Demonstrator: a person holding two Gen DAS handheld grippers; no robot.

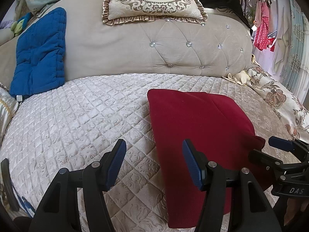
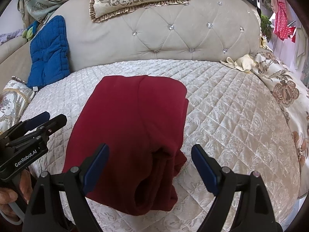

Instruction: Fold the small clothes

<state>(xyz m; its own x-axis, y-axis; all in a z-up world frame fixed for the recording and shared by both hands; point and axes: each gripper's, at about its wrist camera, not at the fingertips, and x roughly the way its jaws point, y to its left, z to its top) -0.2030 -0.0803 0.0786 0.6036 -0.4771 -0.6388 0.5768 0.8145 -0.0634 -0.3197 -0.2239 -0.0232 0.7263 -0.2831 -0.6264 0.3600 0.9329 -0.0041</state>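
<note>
The folded dark red garment [image 2: 135, 127] lies flat on the quilted seat cover [image 2: 231, 116]. Left gripper [image 1: 154, 160] and right gripper [image 2: 150, 166] hover above it, jaws apart and empty.

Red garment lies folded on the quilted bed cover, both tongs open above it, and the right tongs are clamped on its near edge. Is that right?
Not quite. The right tongs are not clamped on anything: the right wrist view shows both pads apart over the red garment. The rest holds: the garment lies folded on the quilted bed cover, and the left tongs are open too.
</note>
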